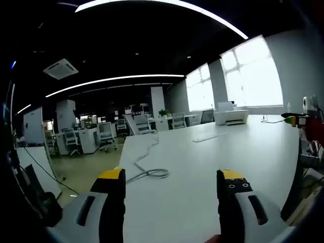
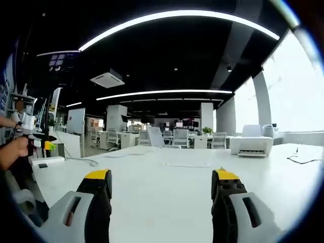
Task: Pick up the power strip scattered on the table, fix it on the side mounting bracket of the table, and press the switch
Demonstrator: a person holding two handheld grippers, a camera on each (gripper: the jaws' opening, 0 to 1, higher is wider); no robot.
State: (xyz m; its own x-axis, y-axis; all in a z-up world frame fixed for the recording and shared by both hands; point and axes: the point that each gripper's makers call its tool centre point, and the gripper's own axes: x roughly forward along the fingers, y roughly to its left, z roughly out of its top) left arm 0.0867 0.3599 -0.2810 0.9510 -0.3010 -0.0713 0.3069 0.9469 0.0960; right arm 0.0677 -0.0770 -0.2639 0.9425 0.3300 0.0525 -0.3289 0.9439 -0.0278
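Fingers of the left gripper (image 1: 174,182) and right gripper (image 2: 161,183) stand wide apart with nothing between them, both low over the white table (image 1: 243,152). In the left gripper view the strip (image 1: 209,136) lies flat far ahead, upper right of centre, long axis running left to right, with a grey cord (image 1: 147,167) coiled nearer at centre left. The right gripper view shows the same pale bar (image 2: 186,164) straight ahead and seemingly closer, plus a hand (image 2: 14,152) at the left edge.

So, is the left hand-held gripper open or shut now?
Open: the left hand-held gripper holds its jaws wide apart, with bare white table between them and nothing gripped.
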